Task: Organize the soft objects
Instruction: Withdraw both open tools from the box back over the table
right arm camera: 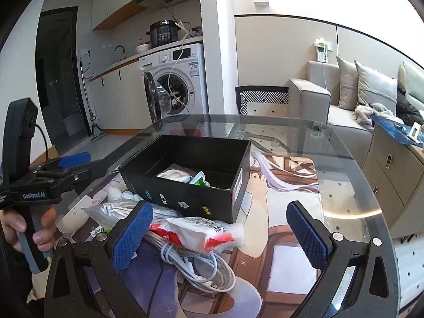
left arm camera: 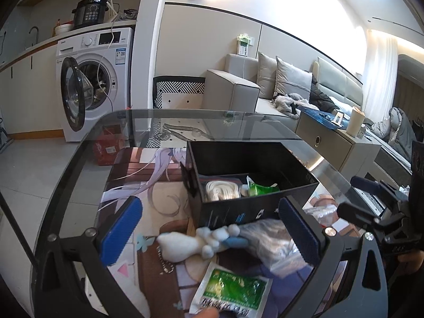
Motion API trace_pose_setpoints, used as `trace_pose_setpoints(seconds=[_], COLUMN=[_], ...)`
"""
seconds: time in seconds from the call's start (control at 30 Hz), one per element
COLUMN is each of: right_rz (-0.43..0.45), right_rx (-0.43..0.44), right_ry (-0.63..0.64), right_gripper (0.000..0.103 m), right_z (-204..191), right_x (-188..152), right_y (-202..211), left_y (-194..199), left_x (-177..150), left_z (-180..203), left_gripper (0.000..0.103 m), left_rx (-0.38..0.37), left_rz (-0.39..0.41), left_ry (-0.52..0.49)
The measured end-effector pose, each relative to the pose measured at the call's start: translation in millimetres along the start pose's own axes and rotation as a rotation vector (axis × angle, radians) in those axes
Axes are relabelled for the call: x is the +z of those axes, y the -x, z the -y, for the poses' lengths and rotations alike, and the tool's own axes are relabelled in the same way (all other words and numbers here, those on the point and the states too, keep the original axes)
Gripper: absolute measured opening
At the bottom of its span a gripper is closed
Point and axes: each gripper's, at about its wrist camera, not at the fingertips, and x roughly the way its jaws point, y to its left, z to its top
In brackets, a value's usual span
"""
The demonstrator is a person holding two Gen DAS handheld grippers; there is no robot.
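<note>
Both grippers are wide open and hold nothing: the left gripper (left arm camera: pixel 212 234) above a white plush toy (left arm camera: pixel 185 242), the right gripper (right arm camera: pixel 220 234) above a red-white packet (right arm camera: pixel 201 232), near the black box (right arm camera: pixel 190 175) on the worktop (right arm camera: pixel 344 185).

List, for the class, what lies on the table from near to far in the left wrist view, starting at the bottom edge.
Green packet → white plush toy → black box → far rim of the glass table.
</note>
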Motion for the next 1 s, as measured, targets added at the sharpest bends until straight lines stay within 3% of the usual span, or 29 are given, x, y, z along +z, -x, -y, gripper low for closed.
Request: trace_pose_setpoints(seconds=[1.0], right_rz=[-0.092], right_rx=[0.011], right_ry=[0.001], right_gripper=[0.103], right_z=[-1.4], right_x=[-11.7], right_y=[-19.8], left_y=[10.9], left_x=[-12.9], left_z=[-9.5], left_gripper=[0.103], left_rx=[-0.008], left_rz=[-0.013], left_ry=[0.022])
